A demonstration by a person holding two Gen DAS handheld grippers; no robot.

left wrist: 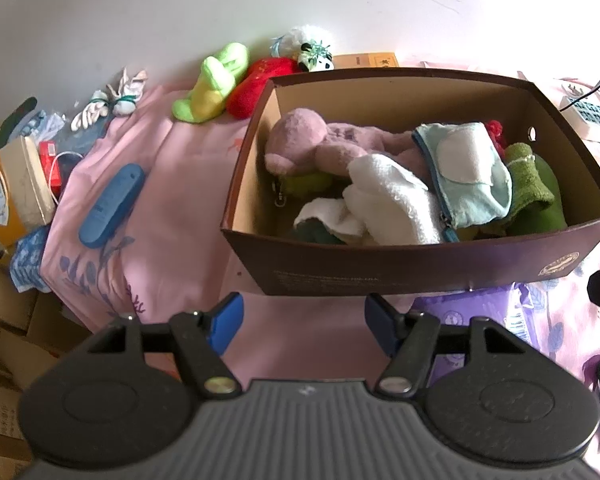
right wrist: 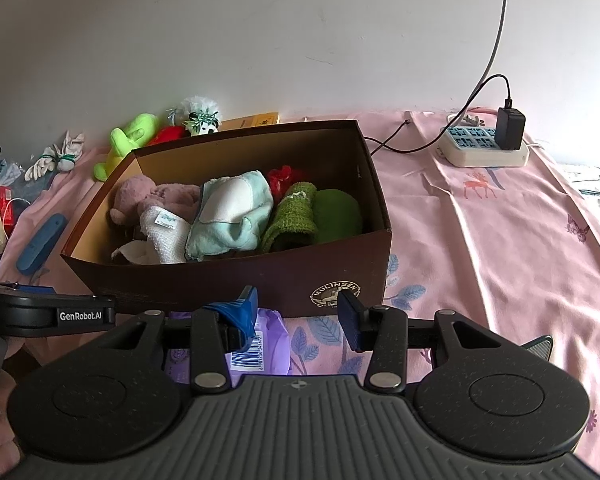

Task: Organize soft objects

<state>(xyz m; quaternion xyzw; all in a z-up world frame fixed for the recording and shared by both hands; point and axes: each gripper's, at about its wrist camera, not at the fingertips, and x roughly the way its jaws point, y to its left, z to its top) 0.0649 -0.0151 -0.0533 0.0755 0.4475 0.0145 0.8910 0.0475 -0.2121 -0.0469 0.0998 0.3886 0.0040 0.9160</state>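
A brown cardboard box [left wrist: 420, 270] [right wrist: 236, 284] stands on the pink bedspread. It holds a pink plush [left wrist: 312, 144] [right wrist: 148, 198], a white towel [left wrist: 396, 200], a light blue pouch [left wrist: 464, 172] [right wrist: 232, 208] and green cloth [left wrist: 530, 184] [right wrist: 296, 216]. A green plush [left wrist: 212, 84] [right wrist: 128, 140], a red plush [left wrist: 256, 84] and a panda toy [left wrist: 314, 54] [right wrist: 202, 120] lie behind the box by the wall. My left gripper [left wrist: 304, 320] is open and empty in front of the box. My right gripper [right wrist: 298, 316] is open and empty above a purple packet [right wrist: 272, 344].
A blue case [left wrist: 112, 204] [right wrist: 40, 244] lies left of the box. White gloves [left wrist: 100, 104] and a paper bag [left wrist: 12, 196] are at the bed's left edge. A power strip with a charger [right wrist: 484, 144] sits at the right. Cardboard boxes [left wrist: 4, 320] stand on the floor.
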